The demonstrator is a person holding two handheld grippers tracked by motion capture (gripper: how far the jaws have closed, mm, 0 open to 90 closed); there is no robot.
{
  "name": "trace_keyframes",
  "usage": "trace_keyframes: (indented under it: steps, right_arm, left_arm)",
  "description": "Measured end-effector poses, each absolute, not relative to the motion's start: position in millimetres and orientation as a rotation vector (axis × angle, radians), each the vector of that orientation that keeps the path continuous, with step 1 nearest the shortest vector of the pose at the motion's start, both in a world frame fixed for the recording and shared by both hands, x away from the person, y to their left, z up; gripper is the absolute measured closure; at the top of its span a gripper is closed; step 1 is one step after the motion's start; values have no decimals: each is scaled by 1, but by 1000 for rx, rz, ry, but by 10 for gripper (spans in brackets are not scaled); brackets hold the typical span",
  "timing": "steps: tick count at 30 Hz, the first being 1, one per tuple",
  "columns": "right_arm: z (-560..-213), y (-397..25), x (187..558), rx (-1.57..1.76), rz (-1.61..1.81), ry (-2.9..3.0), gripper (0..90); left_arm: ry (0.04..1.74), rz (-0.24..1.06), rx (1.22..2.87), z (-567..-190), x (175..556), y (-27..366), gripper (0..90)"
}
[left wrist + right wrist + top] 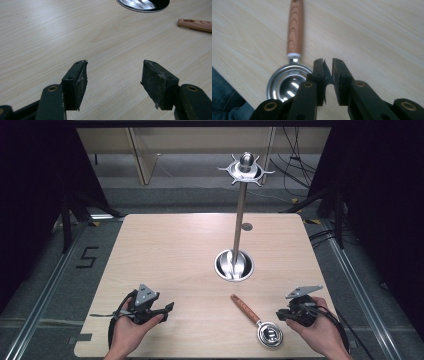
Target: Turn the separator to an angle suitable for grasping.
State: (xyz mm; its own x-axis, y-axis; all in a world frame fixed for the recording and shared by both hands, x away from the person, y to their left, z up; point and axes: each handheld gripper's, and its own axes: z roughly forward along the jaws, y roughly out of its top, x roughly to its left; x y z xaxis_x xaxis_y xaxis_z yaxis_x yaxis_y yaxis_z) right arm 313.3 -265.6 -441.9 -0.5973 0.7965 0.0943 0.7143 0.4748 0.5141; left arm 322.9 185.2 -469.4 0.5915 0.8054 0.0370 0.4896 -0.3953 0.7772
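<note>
The shiny round steel scoop with the smooth reddish wooden handle (pixel 259 320) lies flat on my pale woodgrain bench (pixel 175 255), just beside my right claw (pixel 281 315). That claw's jaws are nearly together on nothing. My left claw (pixel 169 308) rests low, jaws wide apart.

The ladle (pixel 260 323) lies on the table (pixel 170 255), nearer the person than the stand (pixel 235 262).

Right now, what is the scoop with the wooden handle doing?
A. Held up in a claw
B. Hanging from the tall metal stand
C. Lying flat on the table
C: the scoop lies flat on the table, beside the right claw, which holds nothing.
</note>
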Motion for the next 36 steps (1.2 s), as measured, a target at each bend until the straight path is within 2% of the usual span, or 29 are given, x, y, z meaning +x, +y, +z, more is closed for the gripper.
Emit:
trace_keyframes:
  steps: [4, 7, 9, 15, 36]
  right_arm:
    - [-437, -247, 307, 1286, 759, 2618, 897]
    - [-437, -235, 305, 1237, 756, 2665, 900]
    - [-439, -219, 303, 1211, 732, 2717, 900]
    - [-450, -189, 296, 1125, 634, 2870, 900]
    - [-470, -194, 297, 1164, 385, 2911, 900]
  left_arm:
    - [1039, 523, 2032, -470, 322, 182, 367]
    - [1041, 523, 2029, -471, 322, 182, 367]
    - [1017, 539, 2093, -469, 323, 184, 367]
    - [1029, 506, 2053, -470, 322, 181, 368]
    - [1024, 496, 2071, -469, 322, 181, 370]
